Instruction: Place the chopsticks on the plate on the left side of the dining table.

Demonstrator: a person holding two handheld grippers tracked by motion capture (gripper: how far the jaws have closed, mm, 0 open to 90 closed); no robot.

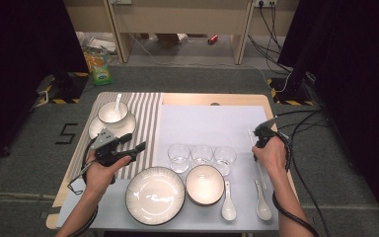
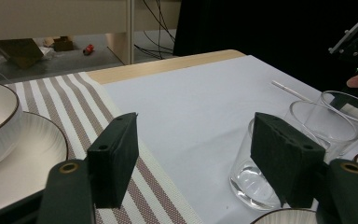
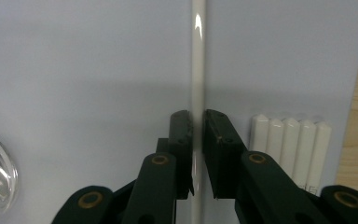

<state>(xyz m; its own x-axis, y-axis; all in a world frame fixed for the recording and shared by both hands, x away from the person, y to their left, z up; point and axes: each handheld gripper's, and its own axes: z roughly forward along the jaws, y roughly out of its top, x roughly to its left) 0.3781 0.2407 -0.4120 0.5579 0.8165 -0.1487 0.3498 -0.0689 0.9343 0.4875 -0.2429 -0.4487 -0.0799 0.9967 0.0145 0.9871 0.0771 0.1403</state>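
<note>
The right gripper has its jaws narrowed onto a white chopstick lying on the pale mat near the table's right edge, beside a ridged white rest; I'd keep the pinch centred and lift level so the stick doesn't swivel. That hand reaches forward, jaws pointing down, while the left gripper hangs wide and empty at the left, aimed toward the glasses.
</note>
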